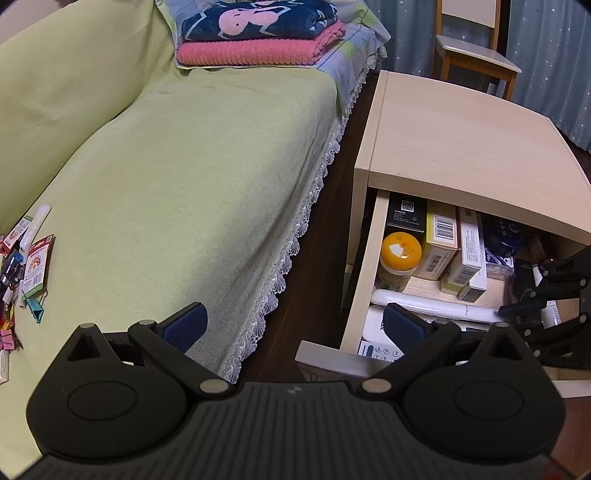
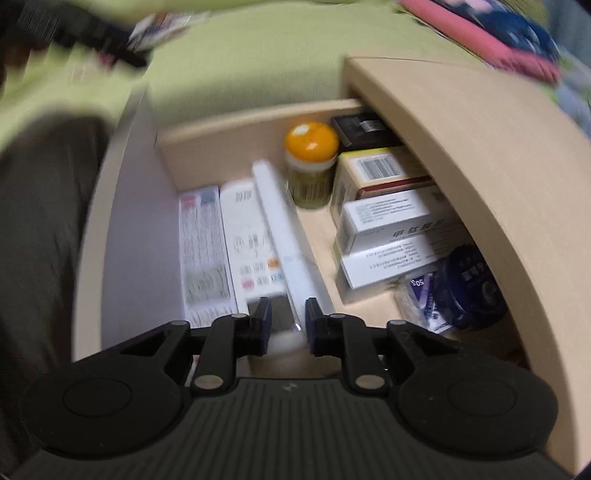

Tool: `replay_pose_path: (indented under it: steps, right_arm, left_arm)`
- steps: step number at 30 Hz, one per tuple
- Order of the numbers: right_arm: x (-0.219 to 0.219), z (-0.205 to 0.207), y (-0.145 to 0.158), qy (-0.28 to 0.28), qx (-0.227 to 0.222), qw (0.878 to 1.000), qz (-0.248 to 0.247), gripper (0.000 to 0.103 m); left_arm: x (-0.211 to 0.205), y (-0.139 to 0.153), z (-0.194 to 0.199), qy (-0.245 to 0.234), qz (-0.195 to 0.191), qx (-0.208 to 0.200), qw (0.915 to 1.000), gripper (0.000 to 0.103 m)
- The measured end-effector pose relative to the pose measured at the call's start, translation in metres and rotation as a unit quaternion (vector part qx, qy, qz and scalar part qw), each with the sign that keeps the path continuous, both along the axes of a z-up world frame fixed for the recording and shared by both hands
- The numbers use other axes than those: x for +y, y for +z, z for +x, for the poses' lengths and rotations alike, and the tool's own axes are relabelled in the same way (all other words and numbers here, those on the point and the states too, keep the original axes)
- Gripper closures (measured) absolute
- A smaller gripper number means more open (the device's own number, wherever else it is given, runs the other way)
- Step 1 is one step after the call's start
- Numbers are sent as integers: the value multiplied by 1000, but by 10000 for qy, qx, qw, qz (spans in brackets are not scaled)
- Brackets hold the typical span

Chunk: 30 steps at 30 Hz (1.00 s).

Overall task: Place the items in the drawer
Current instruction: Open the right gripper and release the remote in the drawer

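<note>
The long white tube (image 2: 284, 236) lies lengthwise in the open drawer (image 2: 258, 122), its near end between the narrowly parted pads of the right gripper (image 2: 287, 326); blur hides whether the pads touch it, so I cannot tell if it is pinched. Just left of it lie a white remote control (image 2: 247, 240) and a flat printed packet (image 2: 203, 254); at its far end stands a jar with an orange lid (image 2: 311, 142); to its right sit stacked medicine boxes (image 2: 384, 225), a black box (image 2: 360, 129) and a dark blue round tin (image 2: 472, 288). The left wrist view alone shows the left gripper (image 1: 295, 325) spread wide and empty between the green-covered bed (image 1: 184, 166) and the nightstand (image 1: 461, 147); small packets and binder clips (image 1: 26, 273) lie scattered on the bed, folded blankets (image 1: 258, 33) at its far end.
</note>
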State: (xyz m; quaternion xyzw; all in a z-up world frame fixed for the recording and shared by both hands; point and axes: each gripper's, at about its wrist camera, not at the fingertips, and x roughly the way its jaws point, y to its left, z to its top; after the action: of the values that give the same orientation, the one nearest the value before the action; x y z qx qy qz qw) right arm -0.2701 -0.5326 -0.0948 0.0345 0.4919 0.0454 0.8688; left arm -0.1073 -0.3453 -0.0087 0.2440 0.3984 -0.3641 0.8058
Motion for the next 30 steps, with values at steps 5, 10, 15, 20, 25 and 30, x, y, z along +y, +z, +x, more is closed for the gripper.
replay_pose_path:
  steps: [5,10,15,20,25,30]
  right_arm:
    - [-18,13,-3,-744,-96,9952,625,94]
    - [-14,32,-15,-820,100,9943,677,100]
    - [-2,43,-21,-751,260,9956,497,101]
    - [-2,44,-19,-896,179,9940,602,101]
    - [6,49,-14,-828,-2,9932,821,100]
    - [11,72,-19,-808,27,9920,971,100]
  left_arm:
    - [1,2,0,-3,-5,-25,10000,1]
    - [3,2,1,15,13,-46,10000,1]
    - [3,2,2,25,2,-48,10000,1]
    - [3,1,2,10,8,-30,10000,1]
    - [4,1,2,11,-5,1,10000,1]
    - [5,2,1,5,-13,-14,10000,1]
